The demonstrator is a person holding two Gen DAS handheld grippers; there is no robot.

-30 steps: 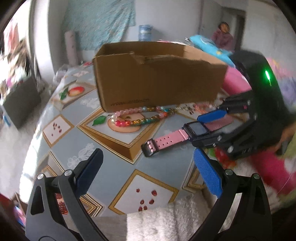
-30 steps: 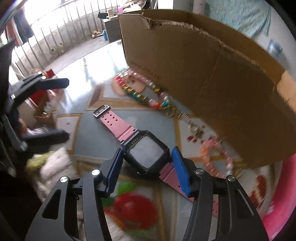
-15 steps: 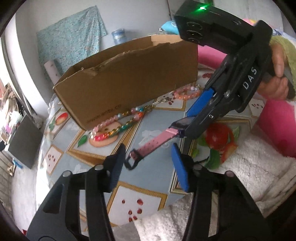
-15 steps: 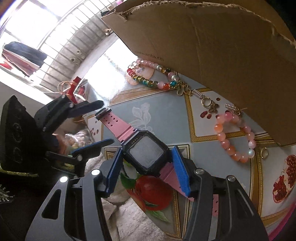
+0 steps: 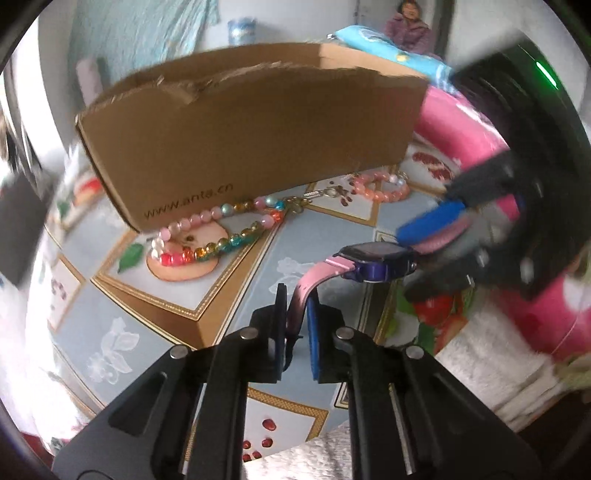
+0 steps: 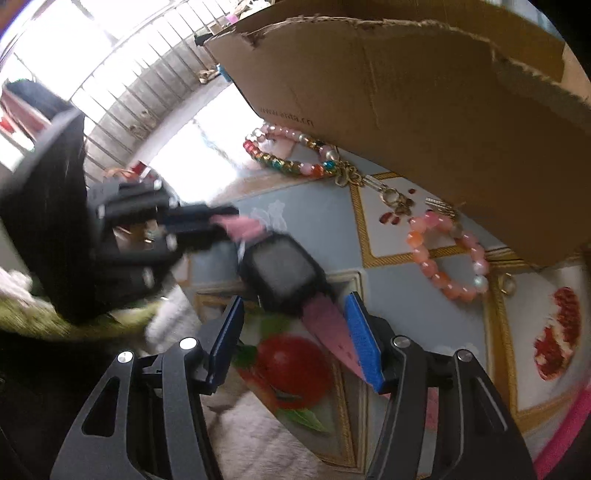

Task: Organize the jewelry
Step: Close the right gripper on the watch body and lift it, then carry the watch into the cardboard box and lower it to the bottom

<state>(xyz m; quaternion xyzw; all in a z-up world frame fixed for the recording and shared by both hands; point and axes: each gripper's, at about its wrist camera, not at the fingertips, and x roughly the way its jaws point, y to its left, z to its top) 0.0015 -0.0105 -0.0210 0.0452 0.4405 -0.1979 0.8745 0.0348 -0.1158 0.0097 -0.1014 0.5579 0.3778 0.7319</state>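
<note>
The left gripper [image 5: 297, 321] has just closed on the watch [image 6: 282, 273] strap; the half-open right gripper [image 6: 295, 341] should let go slowly.

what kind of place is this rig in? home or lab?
Likely a lived-in home room: fruit-print patterned tablecloth, torn brown cardboard box used for storage, barred window with clutter outside, and a person sitting in the background.

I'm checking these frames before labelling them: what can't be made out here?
- Inside of the cardboard box: hidden by its own wall, both views.
- Right hand-held gripper grip on the pink watch: its pads look apart from the strap; contact unclear.
- Left hand-held gripper: strap end hidden between its pads.
- Small charms: too small.
</note>
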